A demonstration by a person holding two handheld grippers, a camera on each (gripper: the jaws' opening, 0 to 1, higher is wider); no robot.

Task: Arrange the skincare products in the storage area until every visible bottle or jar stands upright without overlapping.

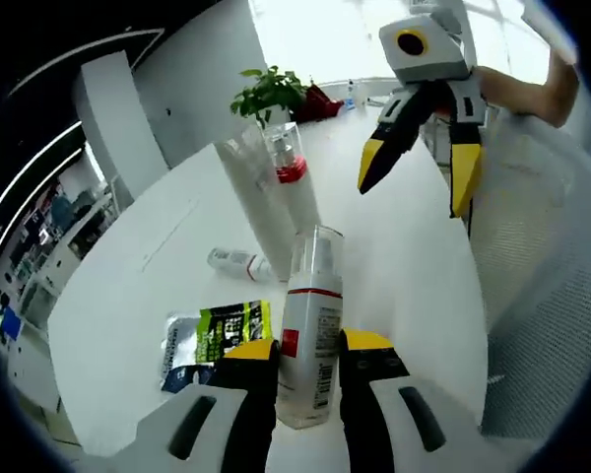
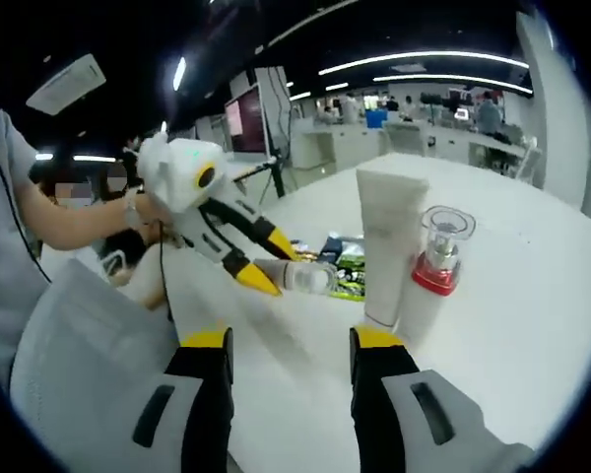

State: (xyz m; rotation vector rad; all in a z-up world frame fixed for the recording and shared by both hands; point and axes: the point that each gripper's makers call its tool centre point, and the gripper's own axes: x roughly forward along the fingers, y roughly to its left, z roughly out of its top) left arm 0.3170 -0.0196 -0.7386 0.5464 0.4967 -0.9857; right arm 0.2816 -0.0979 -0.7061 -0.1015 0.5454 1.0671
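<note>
two grippers in play: my left gripper (image 1: 308, 357) is clamped on the clear-capped bottle (image 1: 311, 325), held above the white table (image 1: 128, 286). my right gripper (image 2: 290, 347) hangs with jaws spread, gripping nothing, near the upright white tube (image 2: 388, 241) and red-collared bottle (image 2: 435, 264), which touch.

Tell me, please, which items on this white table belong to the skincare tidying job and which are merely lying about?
Belonging to the job:
- clear-capped white pump bottle, held in the left gripper
- tall white squeeze tube, upright
- red-collared clear-capped bottle, upright
- small white bottle, lying down

Lying about:
- green and black sachet, flat
- leafy green potted plant
</note>
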